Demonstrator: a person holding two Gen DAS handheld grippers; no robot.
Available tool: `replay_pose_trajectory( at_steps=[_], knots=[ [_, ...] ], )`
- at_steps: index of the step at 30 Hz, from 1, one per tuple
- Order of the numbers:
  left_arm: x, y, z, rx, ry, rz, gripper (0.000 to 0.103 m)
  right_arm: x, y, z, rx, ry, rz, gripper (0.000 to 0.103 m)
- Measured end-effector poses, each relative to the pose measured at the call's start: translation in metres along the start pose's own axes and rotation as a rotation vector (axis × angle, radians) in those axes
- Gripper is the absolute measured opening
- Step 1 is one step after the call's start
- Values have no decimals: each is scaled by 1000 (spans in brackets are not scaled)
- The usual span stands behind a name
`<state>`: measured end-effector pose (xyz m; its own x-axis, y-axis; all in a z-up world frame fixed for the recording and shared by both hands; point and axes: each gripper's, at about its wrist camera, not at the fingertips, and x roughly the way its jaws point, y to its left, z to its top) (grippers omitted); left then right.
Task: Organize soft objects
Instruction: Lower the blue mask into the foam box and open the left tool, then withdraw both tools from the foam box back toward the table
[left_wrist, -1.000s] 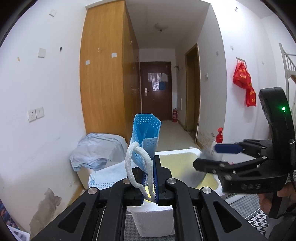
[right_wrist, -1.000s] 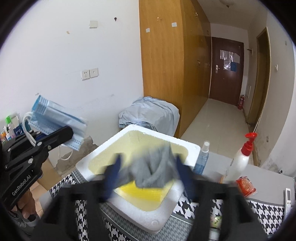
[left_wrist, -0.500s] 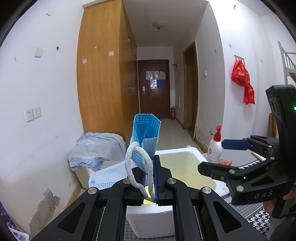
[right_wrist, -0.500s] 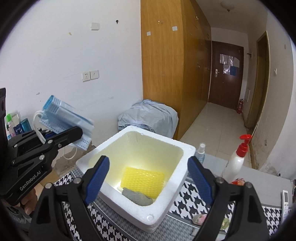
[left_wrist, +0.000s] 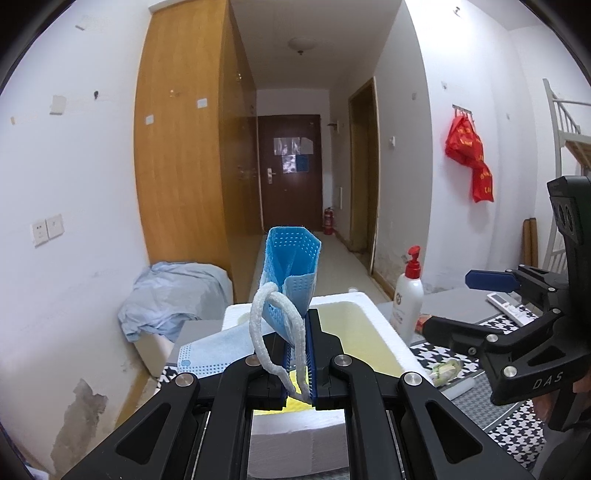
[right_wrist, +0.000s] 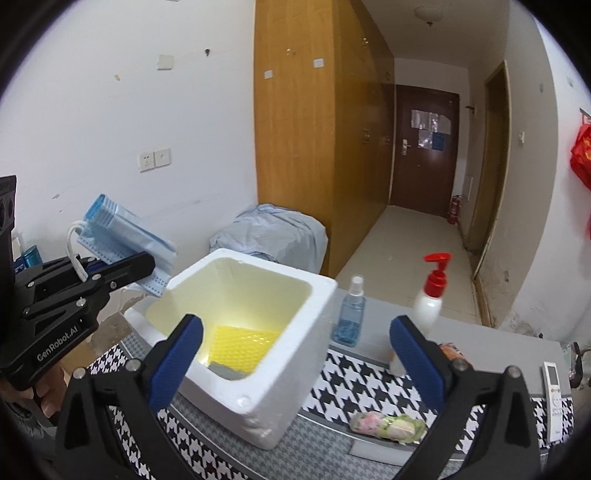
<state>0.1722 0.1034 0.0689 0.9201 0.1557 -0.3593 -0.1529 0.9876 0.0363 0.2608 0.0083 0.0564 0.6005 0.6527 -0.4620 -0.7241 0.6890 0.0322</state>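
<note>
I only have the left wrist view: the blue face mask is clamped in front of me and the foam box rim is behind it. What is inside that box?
Observer: From the right wrist view, the white foam box holds a yellow dimpled pad on its floor, with a grey cloth lying at the pad's near edge.

Operator: Is the right gripper carrying anything?

Observer: No. The right gripper has nothing between its blue pads; its jaws are opening.

Operator: Anything soft left on the table?

Observer: A pink and green wrapped bundle lies on the houndstooth mat, right of the box.

Operator: Where does my mask sit relative to the box?

Observer: The pleated blue face mask hangs beyond the box's left rim, not over the opening.
</note>
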Motion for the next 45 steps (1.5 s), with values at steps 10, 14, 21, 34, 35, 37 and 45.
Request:
replay_pose_trajectory(
  at_steps=[10, 14, 21, 34, 35, 37, 45],
  knots=[
    [15, -14, 4, 2, 26, -44, 8, -7, -22, -9, 47, 5, -32, 102],
    [21, -22, 5, 8, 35, -59, 8, -11, -29, -12, 54, 0, -47, 102],
    [28, -27, 6, 22, 49, -61, 8, -16, -40, -16, 74, -5, -58, 102],
    [35, -24, 4, -15, 53, -3, 97, -20, -44, -19, 71, -1, -68, 102],
    [34, -25, 3, -11, 52, -3, 97, -21, -44, -19, 71, -3, -68, 102],
    [33, -27, 3, -8, 52, -2, 99, -24, -44, -20, 71, -9, -69, 102],
    [27, -34, 4, 3, 49, -2, 101, -32, -46, -21, 73, -19, -69, 102]
  ],
)
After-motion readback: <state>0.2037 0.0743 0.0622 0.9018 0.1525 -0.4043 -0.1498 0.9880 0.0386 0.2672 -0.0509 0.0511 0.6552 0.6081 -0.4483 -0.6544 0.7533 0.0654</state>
